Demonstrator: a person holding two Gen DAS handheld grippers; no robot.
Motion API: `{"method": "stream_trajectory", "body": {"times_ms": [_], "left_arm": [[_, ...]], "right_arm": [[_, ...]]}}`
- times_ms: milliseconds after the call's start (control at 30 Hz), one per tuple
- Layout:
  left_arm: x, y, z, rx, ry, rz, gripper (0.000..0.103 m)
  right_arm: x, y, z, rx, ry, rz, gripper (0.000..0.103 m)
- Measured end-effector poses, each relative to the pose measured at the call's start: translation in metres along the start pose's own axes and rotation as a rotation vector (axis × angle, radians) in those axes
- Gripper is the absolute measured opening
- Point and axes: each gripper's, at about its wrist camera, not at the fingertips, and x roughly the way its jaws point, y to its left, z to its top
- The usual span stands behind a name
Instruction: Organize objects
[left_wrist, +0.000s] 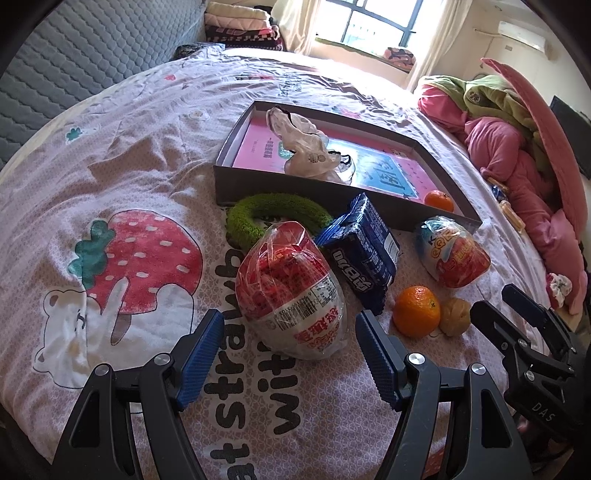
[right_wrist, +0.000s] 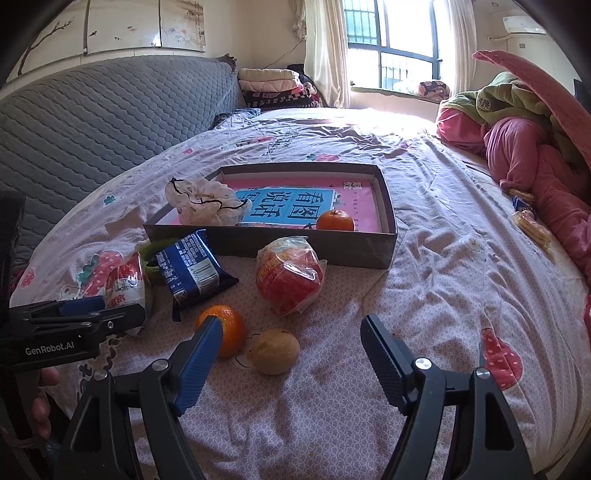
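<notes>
Hovering low over the bed, the left gripper has its two blue fingers wide apart, one on each side of a big egg-shaped snack pack. The pads do not touch the pack yet. It looks like this pack is the next thing to pick up, and the wide gap is there because the pack is fat.

The right gripper also stands apart and holds nothing. A small brown nut lies just ahead, between its fingers, and an orange sits right behind its left finger.

Past the left gripper, farther away, is a flat box with low walls. It already holds a book, a crumpled white bag and another orange, so it seems to be the place where things go.

Between the gripper and the box lie a green ring and a blue biscuit pack. A second egg pack is off to the right, near the box wall.

The way is crowded. The blue pack leans close to the egg pack, so the right finger has little room there. On the left side the sheet is bare and free. The box wall is low, yet the pack would need a lift to clear it. The soft bed may let the round pack roll when squeezed.
</notes>
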Motion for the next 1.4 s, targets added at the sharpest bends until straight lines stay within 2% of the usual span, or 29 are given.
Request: {"method": "stream_trajectory", "body": {"times_ms": [467,967,1400], "left_arm": [[0.009,-0.003,0.002,0.020,0.003,0.012,0.075],[0.024,0.004,0.006,-0.019,0.015,-0.012,0.075],[0.026,0.006,0.007,-0.047,-0.008,-0.011,0.075]], "right_arm": [[0.016,-0.005,0.016,0.000,0.004,-0.021,0.077],[0.040,-0.004,0.025,-0.017,0.024,-0.029,0.077],[0.057,-0.003,0.028,-0.008,0.051,-0.034,0.076]]}}
